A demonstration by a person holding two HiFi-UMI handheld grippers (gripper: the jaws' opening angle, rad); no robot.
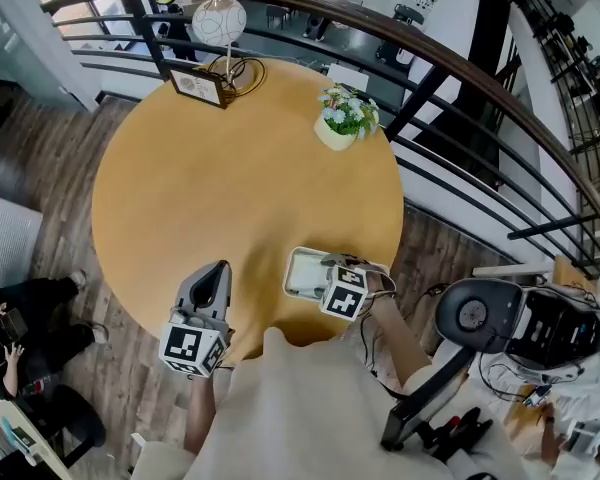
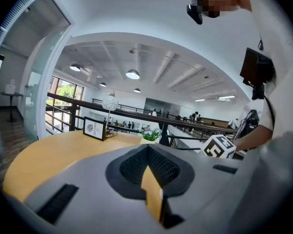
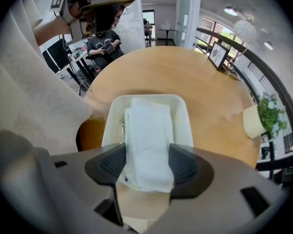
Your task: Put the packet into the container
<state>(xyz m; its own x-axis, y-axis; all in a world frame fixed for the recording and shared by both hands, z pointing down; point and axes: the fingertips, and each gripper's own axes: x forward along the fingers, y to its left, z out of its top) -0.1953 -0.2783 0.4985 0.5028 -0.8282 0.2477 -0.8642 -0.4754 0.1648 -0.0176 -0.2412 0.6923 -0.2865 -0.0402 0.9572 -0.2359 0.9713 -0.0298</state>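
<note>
Packet (image 3: 149,145) is lying lengthwise in the white container (image 3: 183,111), its far end resting on the container's floor and its near end reaching up between the jaws of the right gripper (image 3: 147,152). I'm seeing those jaws standing wide, one dark pad on each side of the packet and right at its edges, and I'm not seeing them squeeze it. The right gripper is pointing steeply down over the container.

The container is sitting on the round wooden tabletop (image 1: 230,178), close to the near edge and on my right side in the head view.

The left gripper (image 2: 147,146) is hovering over the near edge of the tabletop, well apart from the container, and pointing almost level across the wood. Its jaws are sitting together at the tips with nothing between them.

At the far side of the tabletop a small potted plant (image 1: 345,118) is standing near the right rim, with a framed card (image 1: 198,86) and a lamp with a round white shade (image 1: 220,18) just beside each other at the far edge. A dark railing (image 1: 460,78) is curving round behind the tabletop.
</note>
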